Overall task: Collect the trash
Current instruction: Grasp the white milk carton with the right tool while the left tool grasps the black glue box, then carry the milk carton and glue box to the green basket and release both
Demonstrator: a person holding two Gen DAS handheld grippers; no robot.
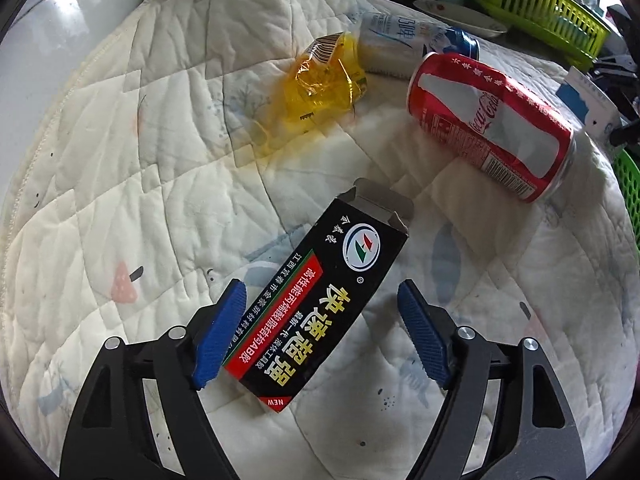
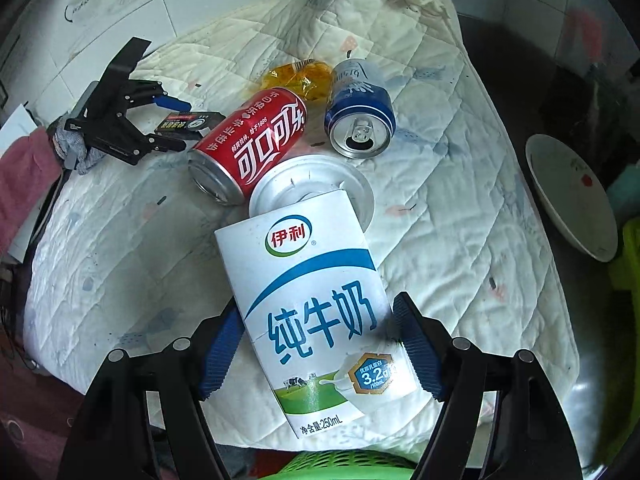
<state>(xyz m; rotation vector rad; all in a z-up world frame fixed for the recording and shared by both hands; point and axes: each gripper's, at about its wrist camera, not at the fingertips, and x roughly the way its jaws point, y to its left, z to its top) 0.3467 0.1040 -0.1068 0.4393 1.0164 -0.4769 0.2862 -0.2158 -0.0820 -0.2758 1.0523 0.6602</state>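
Only our left wrist view shows the left gripper (image 1: pixel 320 328) spread wide around the black box (image 1: pixel 316 304), one pad touching it. Only our right wrist view shows the right gripper (image 2: pixel 318 350) pinching the milk carton (image 2: pixel 316 312) over the quilt (image 2: pixel 460 220), hiding a silver can (image 2: pixel 312 184).

Printed on milk carton (image 2: pixel 316 316): 伊利, 纯牛奶, 3.2g, 250mL. On red can (image 1: pixel 490 124): Coca-Cola script, 可口可乐 on its other side. On black box (image 1: pixel 316 300): 快速超强, NEW.
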